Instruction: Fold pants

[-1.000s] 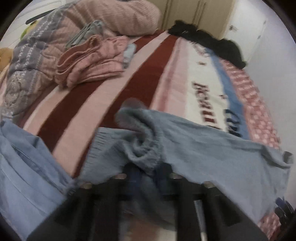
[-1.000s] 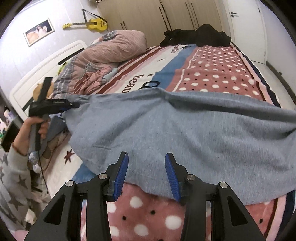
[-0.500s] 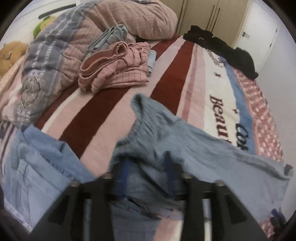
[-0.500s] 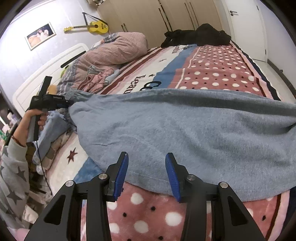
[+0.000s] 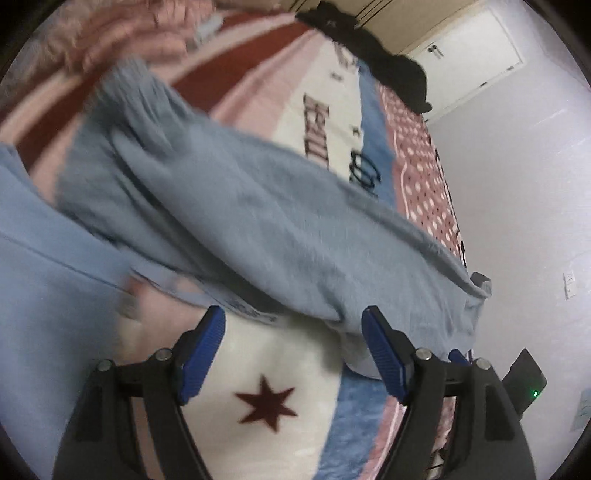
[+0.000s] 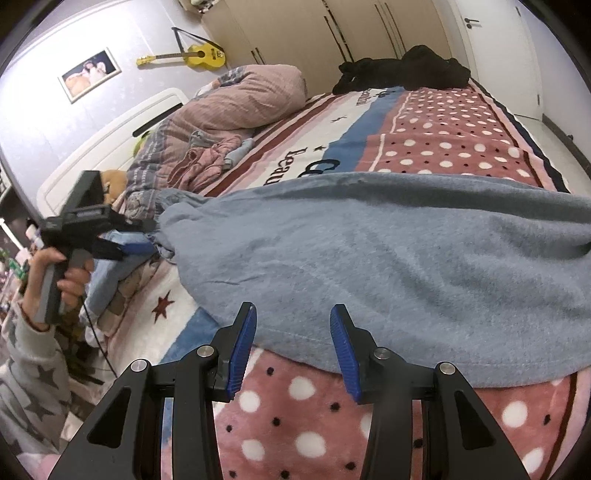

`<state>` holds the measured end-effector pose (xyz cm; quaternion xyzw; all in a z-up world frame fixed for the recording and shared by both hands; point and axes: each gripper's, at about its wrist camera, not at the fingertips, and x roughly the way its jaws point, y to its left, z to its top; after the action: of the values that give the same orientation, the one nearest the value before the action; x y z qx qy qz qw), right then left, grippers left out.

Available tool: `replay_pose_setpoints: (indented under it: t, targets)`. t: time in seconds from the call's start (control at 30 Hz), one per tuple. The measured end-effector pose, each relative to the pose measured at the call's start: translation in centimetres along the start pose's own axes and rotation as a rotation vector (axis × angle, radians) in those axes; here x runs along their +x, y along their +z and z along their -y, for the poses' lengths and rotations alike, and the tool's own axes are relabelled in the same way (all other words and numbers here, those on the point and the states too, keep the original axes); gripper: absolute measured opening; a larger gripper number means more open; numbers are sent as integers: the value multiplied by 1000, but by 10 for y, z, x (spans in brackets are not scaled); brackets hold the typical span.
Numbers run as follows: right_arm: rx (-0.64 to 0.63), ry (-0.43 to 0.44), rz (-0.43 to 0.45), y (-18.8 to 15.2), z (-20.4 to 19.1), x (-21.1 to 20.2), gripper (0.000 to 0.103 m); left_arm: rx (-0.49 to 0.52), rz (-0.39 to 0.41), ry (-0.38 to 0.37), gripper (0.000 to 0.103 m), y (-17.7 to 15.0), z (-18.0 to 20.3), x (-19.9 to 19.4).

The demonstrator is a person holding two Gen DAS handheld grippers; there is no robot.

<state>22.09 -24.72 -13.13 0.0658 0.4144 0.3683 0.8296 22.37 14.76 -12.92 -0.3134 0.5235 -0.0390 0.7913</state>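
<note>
Closest to us, our right gripper [image 6: 291,343] hovers with its blue pads spread apart and nothing between them, just short of the near hem of the grey-blue pants [image 6: 388,266]. Our left gripper [image 5: 293,350] is likewise spread wide and grips nothing; under it lies a white patch of the bed blanket [image 5: 273,373] with a dark red star, and the edge of the pants lies just beyond its fingertips.

The pants lie spread across the blanket, covering much of its near half, with the gathered waistband [image 6: 166,218] at the left end. In the right wrist view the left gripper [image 6: 133,240], held in the person's hand [image 6: 62,273], sits just beside that waistband; we cannot tell whether it touches the cloth. Left of the pants, a lighter blue garment [image 5: 48,280] lies bunched at the blanket's edge.

Beyond the pants, the blanket shows its polka-dot panel [image 6: 454,140] and dark lettering. Further along, a crumpled pink garment [image 6: 207,162] rests against a rolled pink quilt [image 6: 240,99] beside the headboard. At the far end of the blanket lies a heap of black clothes [image 6: 406,70]. Behind that stand the wardrobe doors [image 6: 332,33], with a yellow guitar [image 6: 199,57] and a framed photo [image 6: 90,74] on the wall.
</note>
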Motion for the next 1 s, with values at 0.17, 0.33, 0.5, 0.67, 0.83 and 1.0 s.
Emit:
replay_pose_setpoints:
  t: [0.17,0.33,0.5,0.67,0.83,1.0]
  targets:
    - [1,9,-3,-3,2,0,37,-89,28,-1,73,11,-12,27]
    - [21,13,-4,-6,8,2,37,-147,132,49,73,35,-22,38]
    - [54,0,8,-9,19,0,37,-189,225,78,67,55,-22,39]
    - [103,-4,12,-14,35,-8,38,-235,290,127,24,71,-22,40]
    - [143,-34,34,-21,52,-24,38,-150,403,160,9,69,-6,17]
    - [216,-38,45,-29,76,-38,38,-77,500,139,8,63,12,-23]
